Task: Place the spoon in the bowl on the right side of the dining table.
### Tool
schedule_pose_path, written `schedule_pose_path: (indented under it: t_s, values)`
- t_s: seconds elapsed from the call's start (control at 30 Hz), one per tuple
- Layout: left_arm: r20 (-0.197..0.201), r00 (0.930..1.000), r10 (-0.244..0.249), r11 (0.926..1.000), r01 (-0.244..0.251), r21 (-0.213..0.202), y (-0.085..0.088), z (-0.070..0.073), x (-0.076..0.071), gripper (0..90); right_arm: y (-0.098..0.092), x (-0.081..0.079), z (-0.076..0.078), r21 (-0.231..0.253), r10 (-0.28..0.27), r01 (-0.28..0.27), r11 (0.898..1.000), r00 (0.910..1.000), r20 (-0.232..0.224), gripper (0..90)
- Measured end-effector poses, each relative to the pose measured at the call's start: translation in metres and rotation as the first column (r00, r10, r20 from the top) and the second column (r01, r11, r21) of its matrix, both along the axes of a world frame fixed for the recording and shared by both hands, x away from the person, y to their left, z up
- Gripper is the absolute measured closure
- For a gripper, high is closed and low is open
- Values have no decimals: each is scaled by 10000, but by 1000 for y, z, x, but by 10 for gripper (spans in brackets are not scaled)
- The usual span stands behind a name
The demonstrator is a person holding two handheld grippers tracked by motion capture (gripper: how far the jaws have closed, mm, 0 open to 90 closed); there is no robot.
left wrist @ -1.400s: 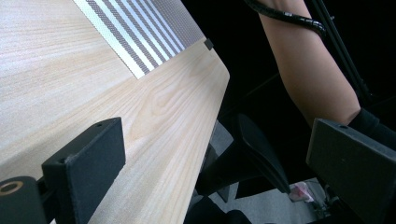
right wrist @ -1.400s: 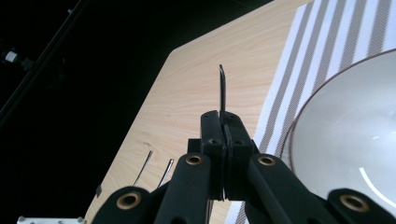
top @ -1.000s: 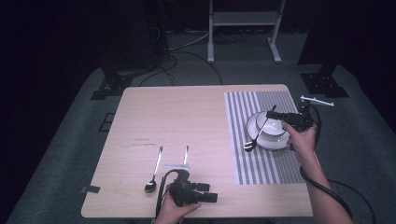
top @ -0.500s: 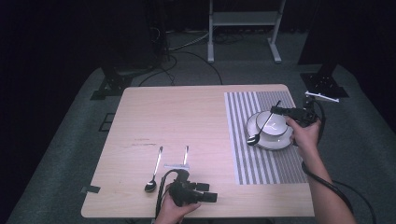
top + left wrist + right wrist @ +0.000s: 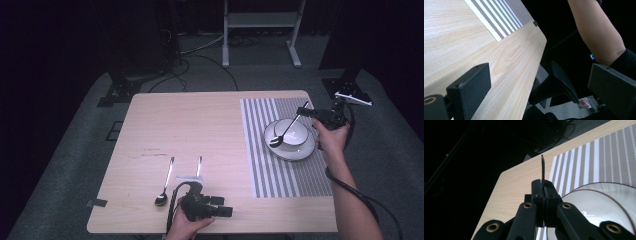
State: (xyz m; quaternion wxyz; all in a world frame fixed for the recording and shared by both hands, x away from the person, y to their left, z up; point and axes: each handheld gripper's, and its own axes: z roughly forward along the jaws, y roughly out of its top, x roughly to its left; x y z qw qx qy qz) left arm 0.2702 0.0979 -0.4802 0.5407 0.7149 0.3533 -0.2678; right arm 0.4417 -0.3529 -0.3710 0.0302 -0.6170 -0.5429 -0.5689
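My right gripper [image 5: 303, 111] [image 5: 543, 187] is shut on the handle of a metal spoon [image 5: 286, 128]. The spoon slants down to the left, its head over the left side of a white plate [image 5: 300, 152], beside the white bowl [image 5: 295, 132] that sits on it. The handle tip [image 5: 542, 167] pokes up past the closed jaws. At the table's near edge my left gripper [image 5: 223, 206] [image 5: 536, 82] lies still, open, with nothing between its jaws. Just beyond it, a second spoon [image 5: 164, 187] and a slim metal utensil [image 5: 199, 166] lie on the wood.
The plate rests on a grey-and-white striped placemat [image 5: 270, 170] [image 5: 499, 20] covering the right part of the wooden table [image 5: 190, 125]. A small white strip [image 5: 187, 176] lies by the slim utensil. Dark stands and cables surround the table on the floor.
The right gripper has drifted right and upward with the spoon, so the spoon's head has risen from the plate's left rim toward the bowl. The left gripper has stayed put.
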Motion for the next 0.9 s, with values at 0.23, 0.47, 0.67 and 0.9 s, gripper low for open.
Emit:
schedule_pose_path:
  t_s: [0.23,0.47,0.67,0.9]
  values:
    - [15,10000,2,10000,-2,5,0,-1,0,31,-12,3,0,14,-711,711,9975,9975,0,887]
    - [7,10000,-17,10000,17,4,0,-1,0,31,-22,4,-5,45,-1252,1252,9921,9921,-66,887]
    - [7,10000,-27,10000,27,2,-1,-1,0,31,-31,2,-6,70,-1793,1793,9838,9838,-10,887]
    - [-5,10000,-72,10000,72,19,-2,-2,0,31,-42,-1,-10,-89,-2430,2430,9700,9700,25,887]
